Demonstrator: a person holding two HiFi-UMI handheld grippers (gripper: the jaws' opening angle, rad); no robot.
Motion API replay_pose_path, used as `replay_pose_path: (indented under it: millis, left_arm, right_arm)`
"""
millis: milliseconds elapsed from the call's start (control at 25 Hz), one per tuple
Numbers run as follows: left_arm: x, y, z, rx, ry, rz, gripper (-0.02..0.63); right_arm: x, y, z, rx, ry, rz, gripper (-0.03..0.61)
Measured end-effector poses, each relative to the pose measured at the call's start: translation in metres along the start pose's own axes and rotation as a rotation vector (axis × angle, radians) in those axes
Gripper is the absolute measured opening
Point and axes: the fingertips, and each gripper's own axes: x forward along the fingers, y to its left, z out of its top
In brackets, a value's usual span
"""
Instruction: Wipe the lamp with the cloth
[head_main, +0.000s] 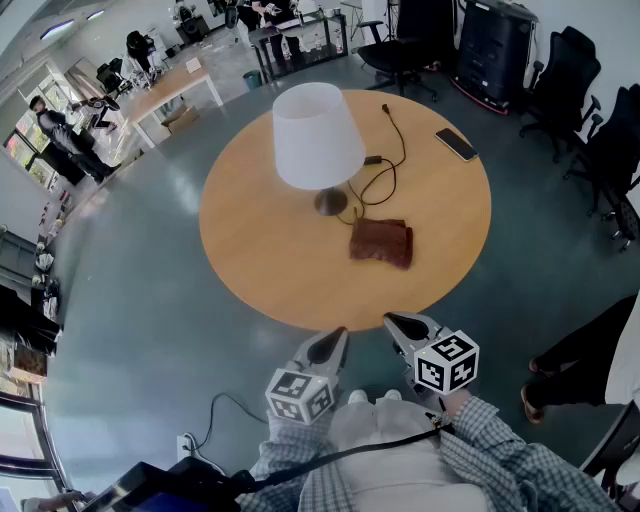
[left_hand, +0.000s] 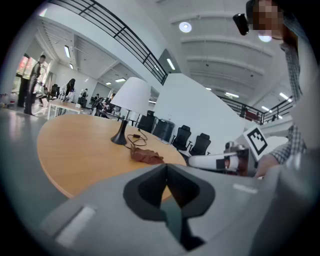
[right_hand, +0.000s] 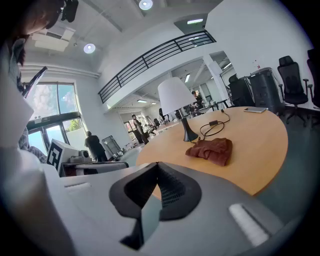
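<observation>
I hold both grippers low at the near rim of the round wooden table (head_main: 250, 275), side by side, close together but not touching, each pointing across the tabletop and tipped slightly down. My left gripper (head_main: 335, 337) has its jaws pressed together with nothing between them. My right gripper (head_main: 393, 322) is the same, its jaws closed on nothing. The lamp (head_main: 318, 135) stands upright a little beyond the middle of the table, with a white cone shade on a thin stem above a dark round base. Its black cable (head_main: 388, 160) runs in loose loops over the wood to the right of the base and on toward the far rim. The cloth (head_main: 381, 241), a crumpled reddish-brown piece, lies on the tabletop on my side of the lamp's base and a little to the right. It is close to the nearest loop of cable, though I cannot tell whether the two touch. Both grippers are well apart from the cloth and the lamp, with bare wood between. In the right gripper view the cloth lies ahead, just right of the lamp's base. A dark phone (head_main: 456, 144) lies near the far right rim, well away from the lamp. Black office chairs (head_main: 400, 50) stand on the floor beyond the table.
</observation>
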Motion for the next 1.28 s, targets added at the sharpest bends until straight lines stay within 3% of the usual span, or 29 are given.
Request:
replay_pose_path:
  millis: [1280]
  left_arm:
    - [0.007, -0.0096, -0.0025, 0.003, 0.012, -0.004, 0.005]
  right_arm:
    - [-0.0044, -0.0053, 0.0009, 0.016, 0.004, 0.01, 0.005]
